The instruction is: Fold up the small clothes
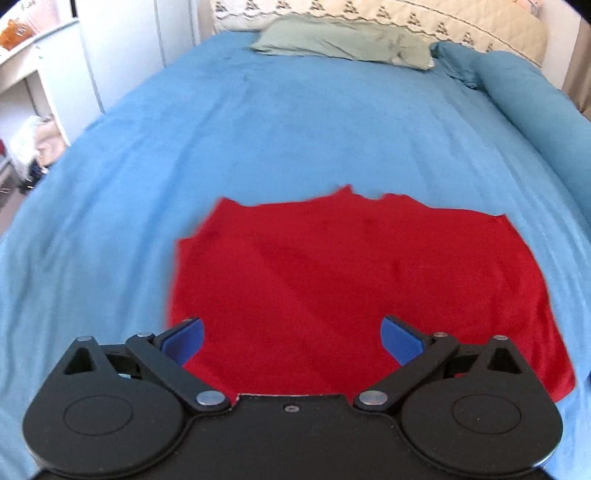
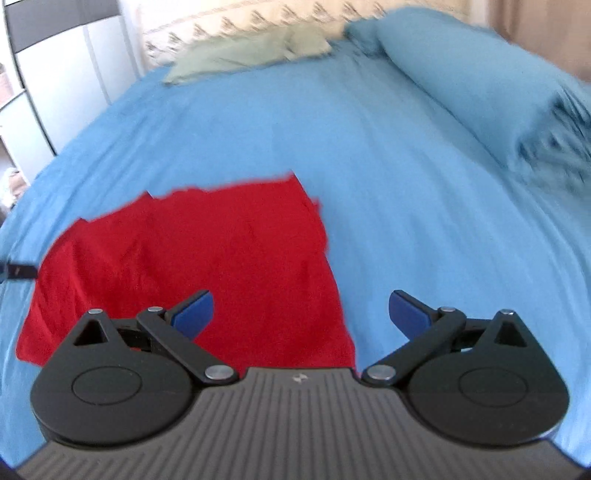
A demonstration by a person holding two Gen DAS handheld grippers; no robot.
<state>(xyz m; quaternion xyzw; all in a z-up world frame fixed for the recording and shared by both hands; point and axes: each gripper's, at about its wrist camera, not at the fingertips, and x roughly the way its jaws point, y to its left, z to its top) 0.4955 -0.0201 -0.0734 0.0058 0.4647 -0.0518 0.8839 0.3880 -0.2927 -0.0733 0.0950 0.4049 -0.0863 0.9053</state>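
A red garment (image 1: 351,280) lies flat on the blue bedsheet (image 1: 258,129), near the front of the bed. My left gripper (image 1: 291,341) is open and empty, hovering over the garment's near edge, left of its middle. In the right wrist view the same red garment (image 2: 207,266) lies left of centre. My right gripper (image 2: 301,315) is open and empty above the garment's right near corner, its left pad over the red cloth and its right pad over the bedsheet (image 2: 424,206). The right wrist view is blurred.
A green pillow (image 1: 343,42) and a patterned cream headboard cover (image 1: 424,18) lie at the far end of the bed. A rolled blue blanket (image 1: 528,107) runs along the right side. White cupboards (image 1: 122,48) stand to the left.
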